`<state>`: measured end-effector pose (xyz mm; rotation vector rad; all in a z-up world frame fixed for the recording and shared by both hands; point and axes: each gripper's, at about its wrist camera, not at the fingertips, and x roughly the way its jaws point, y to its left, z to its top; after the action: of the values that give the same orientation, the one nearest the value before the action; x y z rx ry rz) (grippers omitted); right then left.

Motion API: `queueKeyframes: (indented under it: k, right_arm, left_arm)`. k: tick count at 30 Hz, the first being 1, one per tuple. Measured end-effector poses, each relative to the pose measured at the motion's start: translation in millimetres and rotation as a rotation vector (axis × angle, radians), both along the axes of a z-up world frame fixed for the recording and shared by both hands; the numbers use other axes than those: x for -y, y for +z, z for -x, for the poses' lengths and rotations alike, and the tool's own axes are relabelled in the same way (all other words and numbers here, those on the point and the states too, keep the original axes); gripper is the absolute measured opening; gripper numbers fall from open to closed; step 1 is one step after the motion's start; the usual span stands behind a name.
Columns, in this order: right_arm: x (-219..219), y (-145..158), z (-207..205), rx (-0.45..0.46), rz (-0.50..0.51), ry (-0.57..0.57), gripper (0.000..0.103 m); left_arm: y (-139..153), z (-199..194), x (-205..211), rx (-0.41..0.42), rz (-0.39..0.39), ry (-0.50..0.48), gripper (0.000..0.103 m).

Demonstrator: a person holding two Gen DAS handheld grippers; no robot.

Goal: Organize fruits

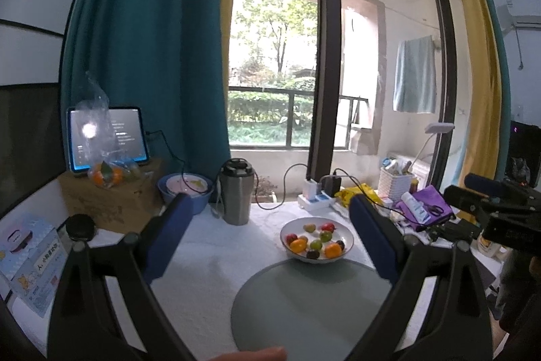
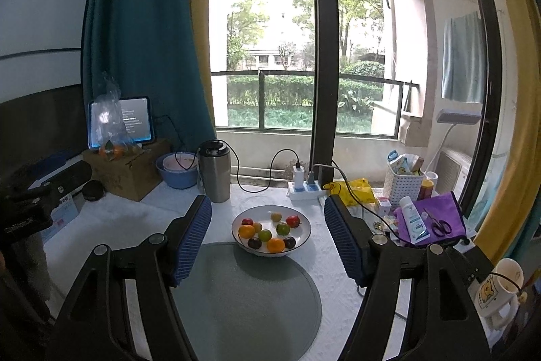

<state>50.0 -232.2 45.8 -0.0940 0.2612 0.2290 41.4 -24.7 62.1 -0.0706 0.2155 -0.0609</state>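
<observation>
While mixed, fruits point(image 2: 268, 234) fill bowl point(image 2: 304, 234).

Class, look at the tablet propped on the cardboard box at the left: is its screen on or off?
On. The tablet screen glows, with pale text lines on a dark background; a clear plastic bag standing before it hides part of it.

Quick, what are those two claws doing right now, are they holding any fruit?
Left claw: open, holding nothing.
Right claw: open, holding nothing.
The fruit sits in the white bowl.
</observation>
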Motion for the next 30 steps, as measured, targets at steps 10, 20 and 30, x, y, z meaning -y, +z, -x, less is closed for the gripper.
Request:
queueKeyframes:
  k: [10, 20, 30]
  right_arm:
    - [1.3, -0.6, -0.7, -0.006, -0.002, 0.0, 0.073]
    - [1.0, -1.0, -0.2, -0.008, -0.001, 0.002, 0.073]
    - [1.5, -2.1, -1.0, -0.011, -0.002, 0.002, 0.073]
  left_arm:
    - [0.8, -0.1, 0.8, -0.001, 0.002, -0.006, 0.094]
    - [0.1, 0.2, 0.9, -0.002, 0.003, -0.008, 0.094]
    - [-1.4, 1.2, 4.0, -0.003, 0.002, -0.014, 0.094]
